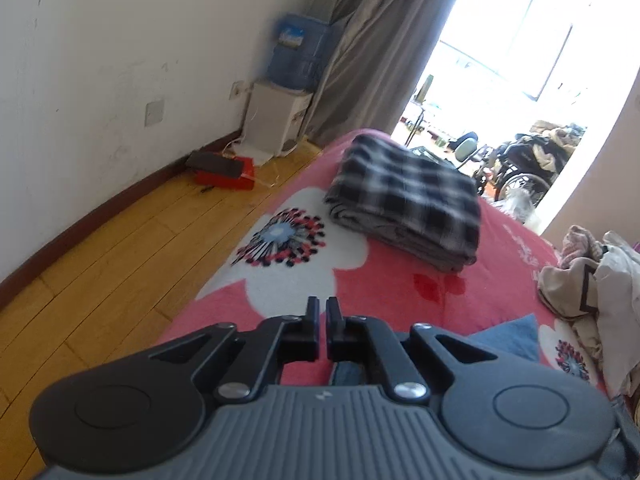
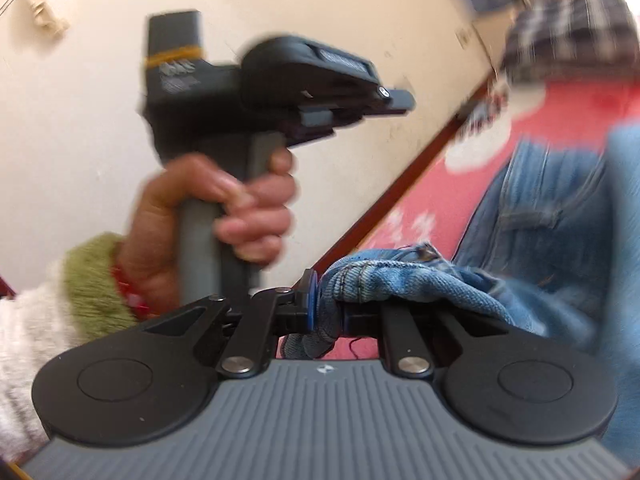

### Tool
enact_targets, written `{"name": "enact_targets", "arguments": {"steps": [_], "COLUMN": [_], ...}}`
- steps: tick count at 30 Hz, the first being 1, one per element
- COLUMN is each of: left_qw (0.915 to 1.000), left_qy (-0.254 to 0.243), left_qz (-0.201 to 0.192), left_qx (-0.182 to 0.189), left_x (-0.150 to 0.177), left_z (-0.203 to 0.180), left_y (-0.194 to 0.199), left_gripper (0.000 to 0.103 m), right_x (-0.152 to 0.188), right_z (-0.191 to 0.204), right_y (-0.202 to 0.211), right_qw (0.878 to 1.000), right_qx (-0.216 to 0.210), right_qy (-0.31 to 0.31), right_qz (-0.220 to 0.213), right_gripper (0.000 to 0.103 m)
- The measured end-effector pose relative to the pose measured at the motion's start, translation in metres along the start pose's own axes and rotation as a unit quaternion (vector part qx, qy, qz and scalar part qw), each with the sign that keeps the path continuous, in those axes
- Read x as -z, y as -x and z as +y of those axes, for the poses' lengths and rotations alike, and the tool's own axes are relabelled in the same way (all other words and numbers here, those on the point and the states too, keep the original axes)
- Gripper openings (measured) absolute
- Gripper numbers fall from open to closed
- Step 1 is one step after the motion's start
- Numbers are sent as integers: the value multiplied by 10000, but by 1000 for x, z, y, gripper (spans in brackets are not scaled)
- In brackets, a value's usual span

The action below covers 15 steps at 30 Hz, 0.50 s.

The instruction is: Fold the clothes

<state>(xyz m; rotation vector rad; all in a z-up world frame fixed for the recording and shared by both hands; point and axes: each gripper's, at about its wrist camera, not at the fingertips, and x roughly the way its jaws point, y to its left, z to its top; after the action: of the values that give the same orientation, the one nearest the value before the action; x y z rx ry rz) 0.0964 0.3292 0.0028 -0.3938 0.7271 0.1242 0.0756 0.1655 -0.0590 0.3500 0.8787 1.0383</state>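
The right gripper [image 2: 326,300] was clamped on a bunched edge of the faded blue denim jeans [image 2: 540,216], the fabric wedged between its jaws. From that pinch the jeans ran up and to the right across the red floral bedspread [image 2: 580,100] — their long axis led away from the claw toward the blurred checked bundle at the far end.

The left gripper [image 1: 322,308], held in the person's left hand [image 2: 224,208], had its black jaws nearly together with only a thin slit and nothing between them — effectively closed and empty. In its own view a corner of blue cloth lay just to the right of and below the fingers, so the denim was near but not held. A folded black-and-white plaid garment [image 1: 408,196] sat well ahead on the bedspread, and a loose heap of pale clothes [image 1: 592,280] lay off to the right.

The fold probably turned on the right claw, since only it had the jeans.
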Motion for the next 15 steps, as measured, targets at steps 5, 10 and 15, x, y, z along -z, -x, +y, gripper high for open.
{"name": "enact_targets", "arguments": {"steps": [5,10,15], "left_qw": [9994,9976,9939], "left_qy": [-26,-386,-687], "left_qz": [332,581,829], "left_qx": [-35,-58,-234], "left_x": [30,55,76], "left_z": [11,5,-4], "left_y": [9,42,78], "left_gripper": [41,62,67], "right_x": [18,28,30], "right_z": [8,12,9], "right_y": [-7,34,104], "right_qw": [9970,9819,9670], "right_qx": [-309,-980,-1601], "right_qy": [66,-148,-263], "right_qz": [701,1612,1962], "right_gripper": [41,65,66]}}
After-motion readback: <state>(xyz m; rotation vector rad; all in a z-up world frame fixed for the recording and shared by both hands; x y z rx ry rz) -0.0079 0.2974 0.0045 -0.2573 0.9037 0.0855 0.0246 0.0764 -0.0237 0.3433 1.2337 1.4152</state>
